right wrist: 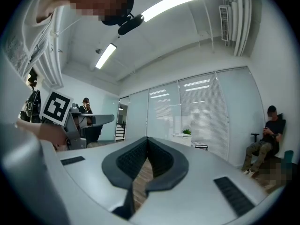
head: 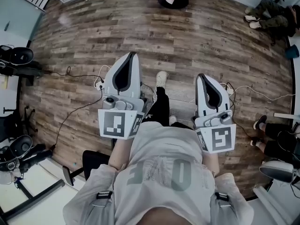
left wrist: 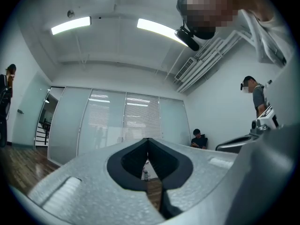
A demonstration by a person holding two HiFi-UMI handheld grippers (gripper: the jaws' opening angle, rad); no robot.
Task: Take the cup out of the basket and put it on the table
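No cup, basket or task table shows in any view. In the head view I hold both grippers close to my body, pointing forward over the wooden floor (head: 93, 36). My left gripper (head: 132, 56) is shut, its dark pads meeting tip to tip with nothing between them. The left gripper view shows the same gripper (left wrist: 148, 142) shut and aimed at a glass partition wall. My right gripper (head: 200, 77) is also shut and empty. In the right gripper view that gripper (right wrist: 147, 140) has its ribbed pads touching at the tips.
Cables and a power strip (head: 99, 82) lie on the floor ahead of my left gripper. Dark equipment (head: 16, 57) stands at the left edge. A chair base (head: 173, 0) is at the far end, and a seated person (right wrist: 268, 137) is by the right wall.
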